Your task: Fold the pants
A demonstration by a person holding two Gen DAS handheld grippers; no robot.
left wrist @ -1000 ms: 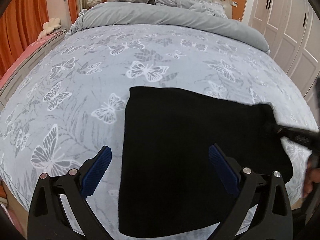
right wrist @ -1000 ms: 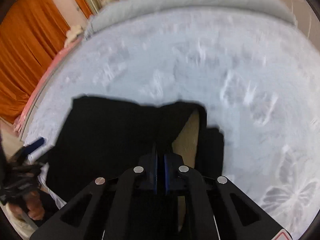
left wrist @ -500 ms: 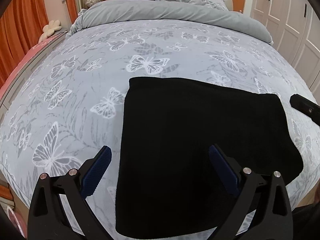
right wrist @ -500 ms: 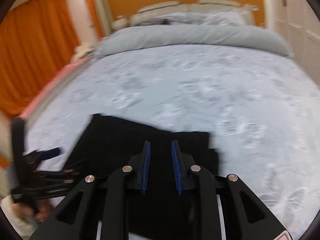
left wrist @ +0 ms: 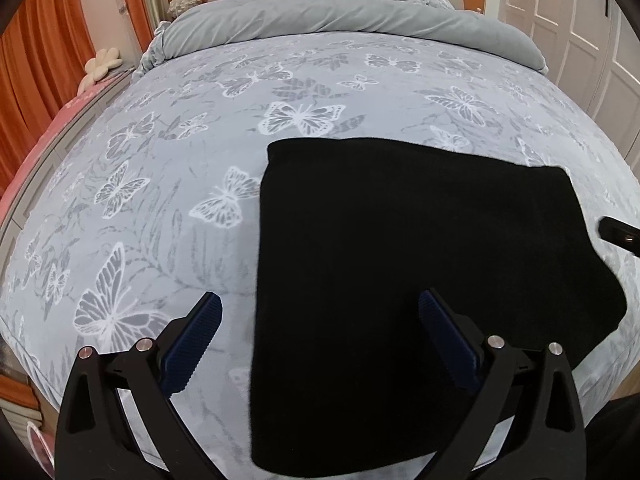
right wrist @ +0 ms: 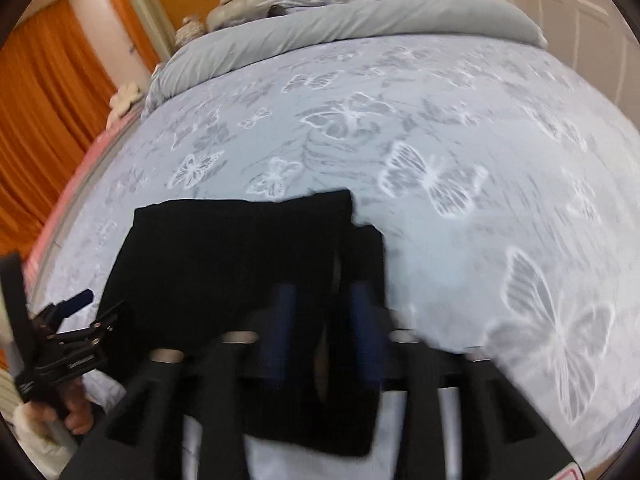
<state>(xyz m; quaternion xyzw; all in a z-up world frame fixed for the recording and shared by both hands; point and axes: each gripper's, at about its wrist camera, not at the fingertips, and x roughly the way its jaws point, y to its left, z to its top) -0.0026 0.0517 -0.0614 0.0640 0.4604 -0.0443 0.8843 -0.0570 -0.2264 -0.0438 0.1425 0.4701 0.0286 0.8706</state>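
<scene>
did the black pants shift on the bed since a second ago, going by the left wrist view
Yes. The lifted right-hand end of the black pants is now laid flat; their left edge stays beside the same white butterfly on the bedspread.

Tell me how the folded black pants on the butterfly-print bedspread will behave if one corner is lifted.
The folded black fabric pants lie flat and follow the bedspread's curve, so they are probably limp and would sag from a lifted corner. Their layers sit loose and offset at the right edge, so the fold would likely open. The matte fabric probably grips rather than slides.
</scene>
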